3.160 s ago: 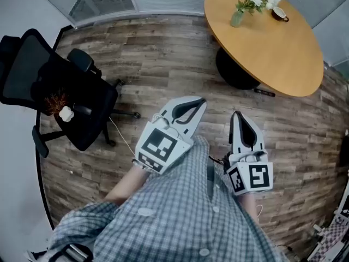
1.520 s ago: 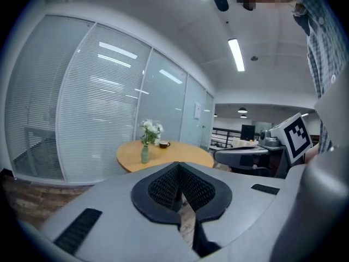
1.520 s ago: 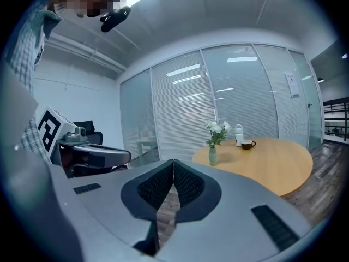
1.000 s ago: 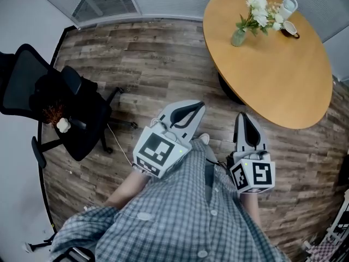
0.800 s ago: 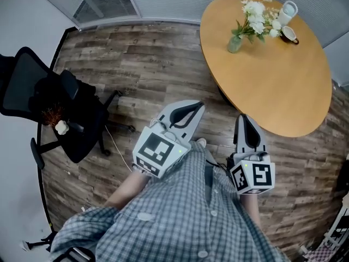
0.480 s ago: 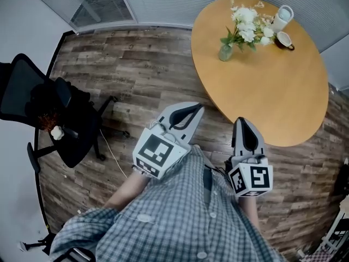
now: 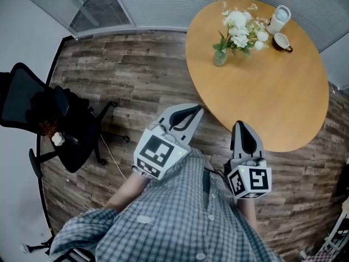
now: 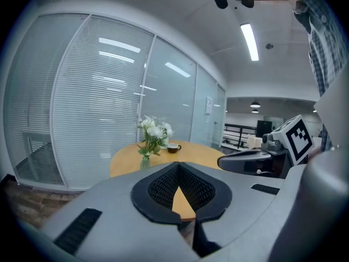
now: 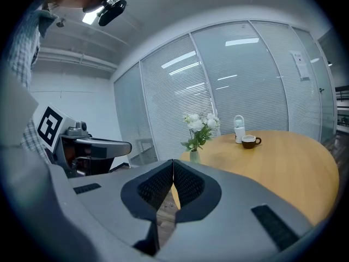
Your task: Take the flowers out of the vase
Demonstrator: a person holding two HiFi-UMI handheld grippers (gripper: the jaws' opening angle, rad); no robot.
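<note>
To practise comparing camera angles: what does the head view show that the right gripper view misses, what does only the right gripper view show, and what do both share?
Only the head view shows the black office chair. Only the right gripper view shows the ceiling light. Both show the round wooden table, the vase holding white flowers, the cup and the left gripper.

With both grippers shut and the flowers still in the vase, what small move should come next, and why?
Probably step closer to the table. The vase holding the flowers stands toward its far side, and the left gripper and right gripper, both shut and empty, are well short of it.
</note>
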